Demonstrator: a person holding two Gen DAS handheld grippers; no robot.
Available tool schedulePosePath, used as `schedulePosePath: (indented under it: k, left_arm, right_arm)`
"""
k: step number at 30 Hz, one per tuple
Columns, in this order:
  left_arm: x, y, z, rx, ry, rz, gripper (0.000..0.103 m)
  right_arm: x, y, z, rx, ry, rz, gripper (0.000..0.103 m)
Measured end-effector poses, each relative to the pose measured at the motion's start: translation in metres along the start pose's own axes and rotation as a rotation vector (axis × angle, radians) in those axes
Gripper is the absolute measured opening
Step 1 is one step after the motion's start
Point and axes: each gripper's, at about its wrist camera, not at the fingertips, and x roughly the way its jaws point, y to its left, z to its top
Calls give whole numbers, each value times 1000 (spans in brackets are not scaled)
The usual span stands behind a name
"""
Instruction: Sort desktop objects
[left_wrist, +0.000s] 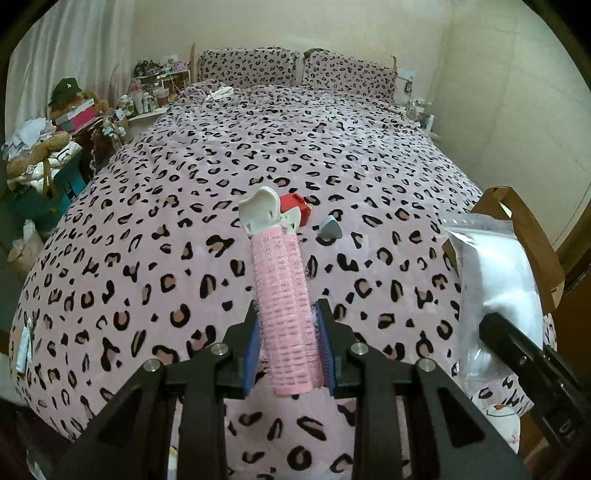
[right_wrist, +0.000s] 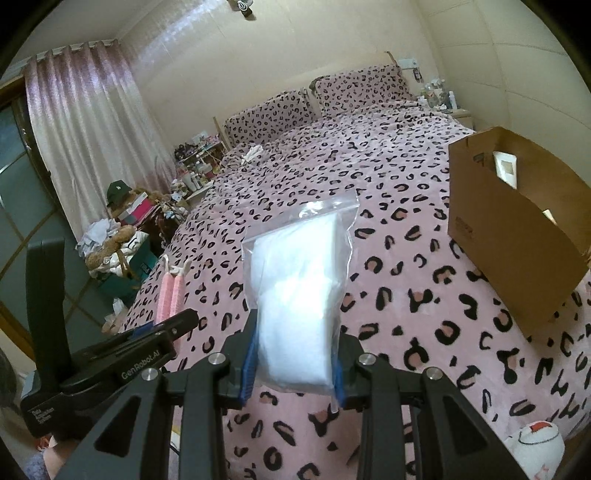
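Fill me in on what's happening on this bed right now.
A person is sorting small items with a handheld gripper in each hand. The left gripper has its jaws shut on a pink hair roller clip, held above the leopard-print bedspread. The right gripper is shut on a clear zip bag of white material. A red box and a grey pick lie on the bed. An open cardboard box sits to the right.

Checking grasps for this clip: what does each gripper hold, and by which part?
Left gripper: pink hair roller clip, by its lower roller end. Right gripper: clear zip bag, by its bottom end.
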Motion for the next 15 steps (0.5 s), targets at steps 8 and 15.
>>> schedulePosePath:
  k: [8, 15]
  left_arm:
    - [-12, -7, -1, 16, -12, 7, 28]
    - [-13, -18, -2, 34, -3, -18, 28]
  right_arm:
    - [-13, 2, 0, -34, -23, -52, 32]
    - [-22, -7, -1, -20, -31, -71, 32]
